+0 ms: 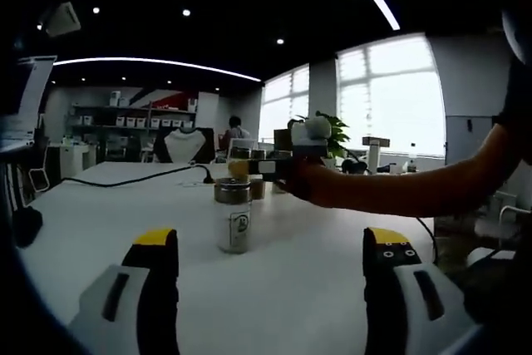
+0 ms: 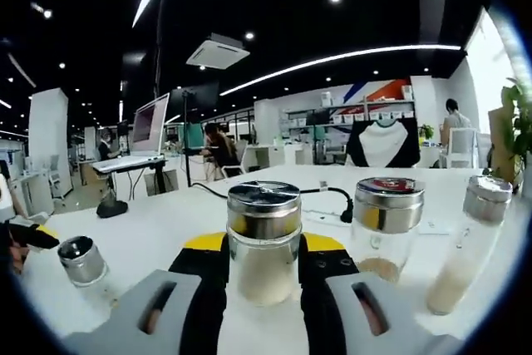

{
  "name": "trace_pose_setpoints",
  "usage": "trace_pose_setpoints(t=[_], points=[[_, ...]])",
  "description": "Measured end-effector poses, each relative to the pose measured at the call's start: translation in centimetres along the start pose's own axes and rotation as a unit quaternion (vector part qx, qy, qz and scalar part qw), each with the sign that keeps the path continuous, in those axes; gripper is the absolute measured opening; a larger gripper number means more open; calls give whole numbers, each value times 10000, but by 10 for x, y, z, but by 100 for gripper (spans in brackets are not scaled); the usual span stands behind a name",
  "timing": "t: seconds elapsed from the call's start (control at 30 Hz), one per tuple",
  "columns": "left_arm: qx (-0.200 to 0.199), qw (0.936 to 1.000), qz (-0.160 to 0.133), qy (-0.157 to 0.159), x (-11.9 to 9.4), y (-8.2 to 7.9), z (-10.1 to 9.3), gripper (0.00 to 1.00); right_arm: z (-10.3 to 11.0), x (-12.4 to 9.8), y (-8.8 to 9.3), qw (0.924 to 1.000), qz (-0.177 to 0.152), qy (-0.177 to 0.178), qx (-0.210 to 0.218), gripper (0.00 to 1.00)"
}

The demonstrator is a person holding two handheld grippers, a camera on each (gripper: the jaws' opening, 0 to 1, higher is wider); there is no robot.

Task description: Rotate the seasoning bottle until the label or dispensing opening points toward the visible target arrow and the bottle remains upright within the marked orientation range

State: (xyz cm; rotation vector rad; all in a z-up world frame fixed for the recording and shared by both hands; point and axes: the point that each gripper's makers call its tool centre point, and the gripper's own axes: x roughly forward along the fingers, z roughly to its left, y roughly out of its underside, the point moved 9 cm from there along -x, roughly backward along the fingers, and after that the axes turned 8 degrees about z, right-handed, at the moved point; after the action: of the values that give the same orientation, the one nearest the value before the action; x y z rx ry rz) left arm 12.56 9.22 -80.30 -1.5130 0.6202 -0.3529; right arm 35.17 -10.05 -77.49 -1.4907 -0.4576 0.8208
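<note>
Seasoning bottle (image 2: 263,243), a clear glass jar with a shiny metal cap, stood upright on the white table (image 2: 166,230) between the jaws of our right gripper (image 2: 263,268). Both yellow-tipped jaws pressed its sides, so we judged it clamped. In the left gripper view, our left gripper (image 1: 270,259) hung with its jaws wide apart and holding nothing. Ahead of it stood a lone small jar (image 1: 233,215), and beyond that a person's arm (image 1: 399,184) reached across toward the far bottles. To turn the bottle well, we judged that the grip should stay level and firm and the twist should run slowly about the bottle's own upright axis, so the base never lifts or tips. We could not make out any target arrow, nor a label facing us. Counting in the right gripper view, we found four bottles: the held one, a short jar (image 2: 83,265) at the left, a wide jar (image 2: 387,226) just right, and a tall shaker (image 2: 467,243) further right.
</note>
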Motion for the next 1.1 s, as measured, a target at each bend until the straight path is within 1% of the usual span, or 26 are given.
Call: trace_pose_setpoints(t=[0.07,0.1,0.13,0.17,0.2,0.27,0.33,0.4,0.5,0.57,0.63,0.7,0.8,0.9,0.93,1.0,1.1], points=[[70,10000,20,-2,2,1,-3,95,5,-11,2,9998,-45,-211,23,30],[93,10000,10,-6,3,2,-5,94,11,-21,4,9989,-114,-458,79,30],[84,10000,-15,-23,3,2,-5,93,12,-25,5,9984,-132,-546,79,30],[78,10000,-36,-32,3,2,-5,92,13,-27,5,9982,-138,-577,71,30],[35,9999,-125,-35,4,2,-7,90,16,-35,7,9979,-142,-631,24,30],[37,9998,-177,-69,3,2,-8,87,20,-44,7,9974,-149,-709,-37,30],[190,9994,-268,-136,3,0,-9,86,23,-54,8,9968,-199,-778,-8,30],[210,9995,-195,-131,4,-1,-9,84,27,-63,9,9964,-214,-817,7,30],[315,9995,-58,-83,7,-2,-11,84,33,-71,10,9959,-189,-872,-171,30],[488,9988,29,-26,10,-3,-14,83,38,-79,12,9946,-217,-990,-201,30],[642,9978,129,99,16,-4,-18,82,47,-89,15,9887,-309,-1464,-53,30],[737,9969,180,193,21,-5,-21,79,51,-94,17,9856,-374,-1643,-109,30],[862,9950,249,434,35,-4,-25,74,56,-100,22,9840,-174,-1743,-332,30],[874,9944,327,503,45,-4,-27,69,57,-103,26,9820,-34,-1817,-519,30],[848,9943,321,552,49,-5,-27,68,59,-106,27,9804,-10,-1874,-608,30],[781,9945,310,627,56,-7,-27,65,63,-111,28,9781,0,-1975,-652,30],[809,9932,339,763,65,-8,-30,62,67,-119,30,9775,-11,-1998,-678,31]])
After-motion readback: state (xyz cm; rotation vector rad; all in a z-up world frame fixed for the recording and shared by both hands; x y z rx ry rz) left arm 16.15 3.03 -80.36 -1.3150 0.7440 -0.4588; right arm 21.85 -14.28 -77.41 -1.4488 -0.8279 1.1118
